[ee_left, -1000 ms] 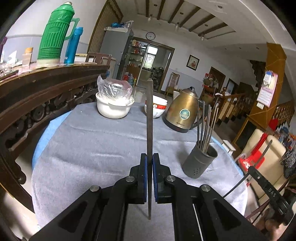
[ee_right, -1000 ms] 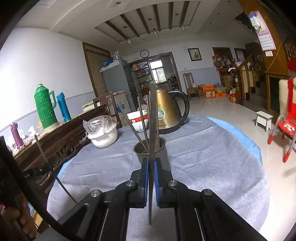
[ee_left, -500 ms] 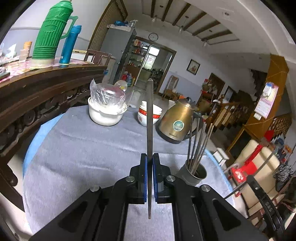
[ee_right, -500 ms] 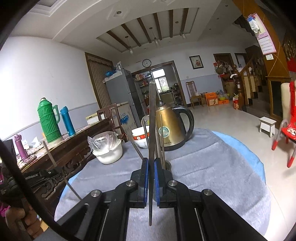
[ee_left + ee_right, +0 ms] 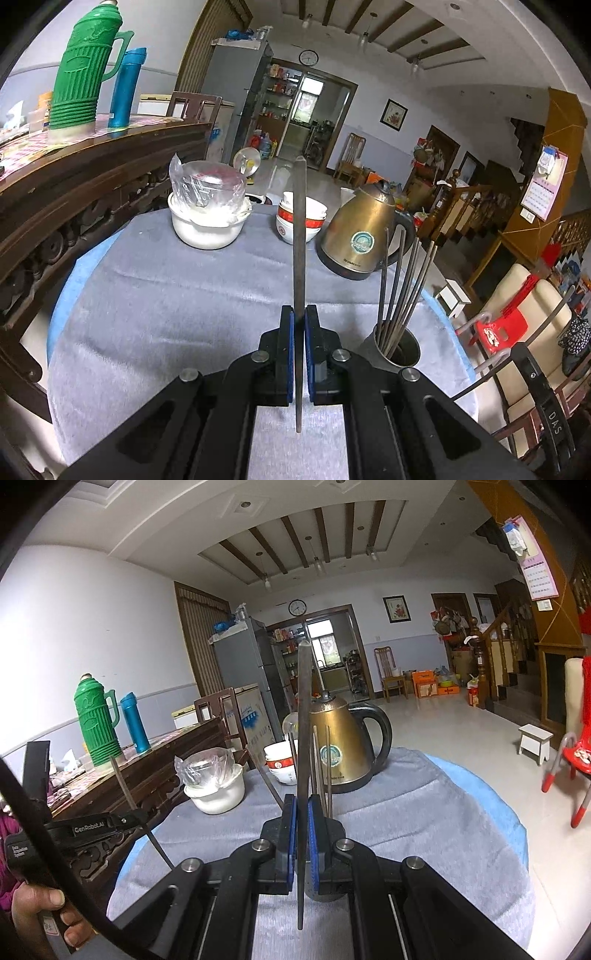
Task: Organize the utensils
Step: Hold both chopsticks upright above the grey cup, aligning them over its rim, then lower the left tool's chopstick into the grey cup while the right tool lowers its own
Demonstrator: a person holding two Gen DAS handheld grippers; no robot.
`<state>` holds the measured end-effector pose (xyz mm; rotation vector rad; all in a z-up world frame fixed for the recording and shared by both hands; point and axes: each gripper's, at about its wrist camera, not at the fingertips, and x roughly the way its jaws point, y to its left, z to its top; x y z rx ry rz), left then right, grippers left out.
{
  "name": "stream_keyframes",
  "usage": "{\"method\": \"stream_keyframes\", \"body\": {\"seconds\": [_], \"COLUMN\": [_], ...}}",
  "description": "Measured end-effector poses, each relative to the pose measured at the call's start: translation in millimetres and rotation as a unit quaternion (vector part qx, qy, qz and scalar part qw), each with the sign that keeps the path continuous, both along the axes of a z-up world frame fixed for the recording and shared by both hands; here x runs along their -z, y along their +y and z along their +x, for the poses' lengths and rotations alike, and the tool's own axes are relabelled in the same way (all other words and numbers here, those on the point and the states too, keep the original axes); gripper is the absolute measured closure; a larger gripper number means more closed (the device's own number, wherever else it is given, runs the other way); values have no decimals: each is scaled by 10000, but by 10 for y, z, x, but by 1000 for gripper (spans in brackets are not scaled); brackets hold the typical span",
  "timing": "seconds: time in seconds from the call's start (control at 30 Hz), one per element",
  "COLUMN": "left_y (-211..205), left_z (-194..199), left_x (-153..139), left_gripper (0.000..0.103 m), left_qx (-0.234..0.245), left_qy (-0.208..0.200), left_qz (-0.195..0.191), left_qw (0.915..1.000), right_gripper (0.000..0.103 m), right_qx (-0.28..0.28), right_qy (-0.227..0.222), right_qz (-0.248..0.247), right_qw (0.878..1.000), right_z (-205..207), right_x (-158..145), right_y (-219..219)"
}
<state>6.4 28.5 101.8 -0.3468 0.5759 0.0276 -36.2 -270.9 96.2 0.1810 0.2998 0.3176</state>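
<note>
While both hand-held grippers stay clamped, the holder (image 5: 393,345) has drawn nearer.

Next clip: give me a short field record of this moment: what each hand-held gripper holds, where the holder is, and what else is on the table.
left hand-held gripper: shut on one chopstick, upright
right hand-held gripper: shut on a second chopstick, upright
holder: grey cup on the grey tablecloth, several chopsticks standing in it
holder position: right of the left gripper; directly ahead of the right gripper, mostly hidden by it
other items on table: brass kettle, stacked bowls, white pot covered with plastic
stage: neither held chopstick is in the holder yet
</note>
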Motion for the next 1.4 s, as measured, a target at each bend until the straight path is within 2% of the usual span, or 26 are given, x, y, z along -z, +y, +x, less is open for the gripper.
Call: {"method": "stream_keyframes", "body": {"seconds": [0.27,0.6,0.73,0.83,1.0,1.4], "left_y": [36,-34,-188,-329,-567,-806], "left_z": [120,327,448,568,797,1137], "left_x": [-54,-445,-594,-626,-497,18], "left_gripper": [98,98,98,98,98,98], "left_qx": [73,236,416,575,773,1015], "left_qy": [-23,-574,-833,-903,-769,-30], "left_qz": [-155,-464,-526,-519,-366,-4], "left_qw": [9999,9970,9943,9929,9934,9948], "right_gripper": [97,97,97,97,96,96], "right_qx": [3,29,36,4,-58,-298], "right_qy": [20,-354,-536,-462,-174,612], "right_qz": [-40,24,5,-48,-164,-422], "right_qw": [10000,9994,9986,9989,9997,9968], "right_z": [94,247,422,620,900,1256], "right_x": [-41,-383,-523,-512,-322,154], "right_y": [24,-82,-109,-90,-48,22]}}
